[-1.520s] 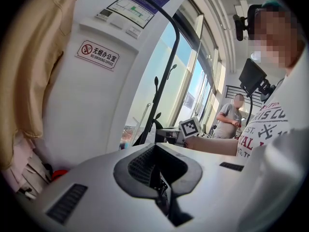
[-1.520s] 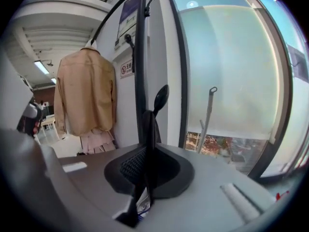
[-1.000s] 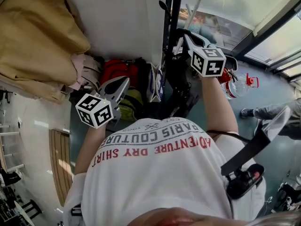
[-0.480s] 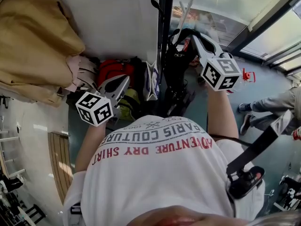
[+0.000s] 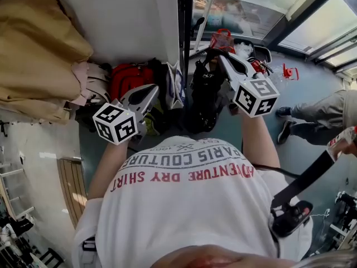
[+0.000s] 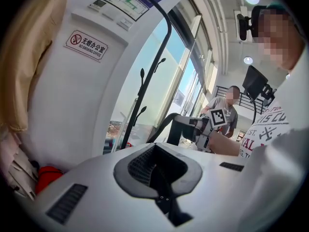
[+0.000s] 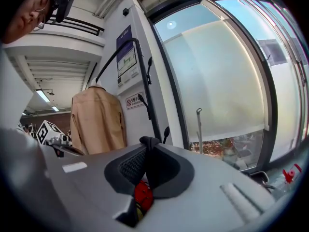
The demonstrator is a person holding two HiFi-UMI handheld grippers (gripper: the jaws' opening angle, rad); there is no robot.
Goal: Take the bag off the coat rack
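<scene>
A black bag (image 5: 205, 96) hangs by its strap from my right gripper (image 5: 221, 56), just right of the black coat rack pole (image 5: 184, 32). In the right gripper view the jaws of this gripper (image 7: 150, 145) are shut on the black strap (image 7: 148, 141), which sticks up between them, and the rack's pole (image 7: 146, 88) with its hooks rises behind. My left gripper (image 5: 154, 89) is lower and to the left of the pole, apart from the bag. Its jaws (image 6: 157, 153) are shut with nothing in them. The left gripper view shows the right gripper (image 6: 195, 128) and the strap (image 6: 162, 125) beyond.
A tan coat (image 5: 39, 49) hangs at the left against the white wall. A red bag (image 5: 129, 78) and a white bag (image 5: 176, 85) sit at the rack's foot. Glass walls run behind the rack. Another person (image 5: 326, 113) stands at the right.
My right gripper has drawn back from the rack toward the body, bringing the strap and the black bag with it. The left gripper has shifted slightly forward and stays shut.
</scene>
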